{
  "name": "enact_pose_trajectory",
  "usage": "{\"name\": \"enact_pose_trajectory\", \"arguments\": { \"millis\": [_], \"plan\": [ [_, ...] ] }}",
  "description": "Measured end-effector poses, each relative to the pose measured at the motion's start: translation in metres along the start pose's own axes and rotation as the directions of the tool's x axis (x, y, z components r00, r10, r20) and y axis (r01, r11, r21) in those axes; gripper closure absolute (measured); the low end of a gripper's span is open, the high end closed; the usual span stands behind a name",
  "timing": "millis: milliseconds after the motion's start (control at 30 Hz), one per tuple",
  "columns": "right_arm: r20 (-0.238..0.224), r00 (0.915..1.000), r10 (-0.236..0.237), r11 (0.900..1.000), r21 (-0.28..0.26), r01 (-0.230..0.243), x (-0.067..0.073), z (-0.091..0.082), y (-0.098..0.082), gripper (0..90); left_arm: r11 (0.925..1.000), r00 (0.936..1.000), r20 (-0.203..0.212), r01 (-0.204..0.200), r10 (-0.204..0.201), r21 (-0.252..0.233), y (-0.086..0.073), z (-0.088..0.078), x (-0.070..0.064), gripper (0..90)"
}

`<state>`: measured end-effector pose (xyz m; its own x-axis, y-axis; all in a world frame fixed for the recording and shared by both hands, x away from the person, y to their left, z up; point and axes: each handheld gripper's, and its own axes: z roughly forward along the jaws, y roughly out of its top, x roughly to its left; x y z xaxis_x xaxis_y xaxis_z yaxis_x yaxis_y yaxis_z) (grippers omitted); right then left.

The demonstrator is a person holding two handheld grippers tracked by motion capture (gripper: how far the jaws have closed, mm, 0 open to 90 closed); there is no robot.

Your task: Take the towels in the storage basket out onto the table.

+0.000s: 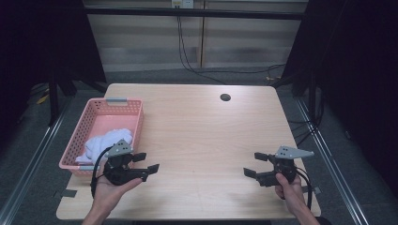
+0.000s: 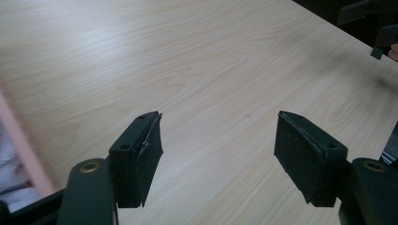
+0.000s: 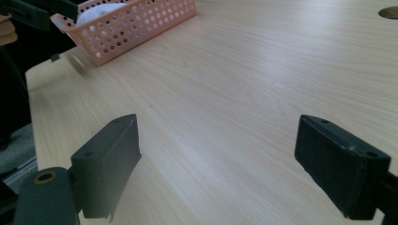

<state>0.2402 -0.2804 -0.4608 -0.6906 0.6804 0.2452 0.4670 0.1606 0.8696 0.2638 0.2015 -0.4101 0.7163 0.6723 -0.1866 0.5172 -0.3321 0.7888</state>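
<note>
Crumpled white cloth [image 1: 104, 142] lies heaped in near end of pink perforated plastic basket [image 1: 135, 114], at desk's left edge, untouched.

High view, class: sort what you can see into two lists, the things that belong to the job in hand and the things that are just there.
Belongs to the job:
- left gripper, jaws open, empty
- right gripper, jaws open, empty
- pink basket at the table's left edge
- white cloth lying in the basket

Just there:
- round hole in the table
- black cables on the floor behind
</note>
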Motion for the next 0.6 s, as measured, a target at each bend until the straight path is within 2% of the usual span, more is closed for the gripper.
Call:
{"name": "enact_pose_trajectory", "arguments": {
  "millis": [33, 100, 233, 267, 433, 500, 533, 600],
  "plan": [
    [0.029, 0.9996, -0.009, 1.0, -0.024, 0.009, 0.001, -0.001, 0.0, 14.4, 1.0, 1.0, -0.002, 0.0, 0.0, 0.0, 0.0, -0.002, 0.002, 32.1],
    [0.055, 0.9976, -0.042, 0.998, -0.041, 0.045, 0.002, -0.002, 0.0, 14.3, 1.0, 0.9998, -0.021, 0.008, -0.008, -0.004, 0.003, -0.01, 0.009, 32.0],
    [0.087, 0.9952, -0.044, 0.997, -0.059, 0.049, 0.0, -0.002, -0.001, 14.4, 0.9999, 0.9992, -0.037, 0.013, -0.013, 0.001, 0.007, -0.019, 0.019, 31.3],
    [0.088, 0.995, -0.047, 0.997, -0.055, 0.052, 0.0, -0.002, -0.001, 14.5, 0.9999, 0.9982, -0.058, 0.017, -0.017, 0.0, 0.009, -0.026, 0.025, 31.3],
    [0.087, 0.9933, -0.076, 0.995, -0.056, 0.081, 0.001, -0.001, -0.001, 15.7, 0.999, 0.994, -0.1, 0.045, -0.044, 0.005, 0.009, -0.039, 0.044, 31.3],
    [0.088, 0.9933, -0.075, 0.995, -0.059, 0.081, 0.001, 0.0, -0.001, 15.7, 0.9985, 0.9922, -0.111, 0.055, -0.056, -0.006, 0.009, -0.04, 0.046, 31.6],
    [0.054, 0.9964, -0.065, 0.996, -0.051, 0.068, 0.001, 0.001, -0.001, 15.9, 0.9988, 0.9894, -0.137, 0.049, -0.049, -0.003, 0.009, -0.047, 0.054, 31.7],
    [0.069, 0.995, -0.071, 0.996, -0.053, 0.075, 0.002, 0.001, -0.001, 15.9, 0.9982, 0.9875, -0.146, 0.06, -0.059, 0.003, 0.009, -0.051, 0.061, 31.4]
  ]
}}
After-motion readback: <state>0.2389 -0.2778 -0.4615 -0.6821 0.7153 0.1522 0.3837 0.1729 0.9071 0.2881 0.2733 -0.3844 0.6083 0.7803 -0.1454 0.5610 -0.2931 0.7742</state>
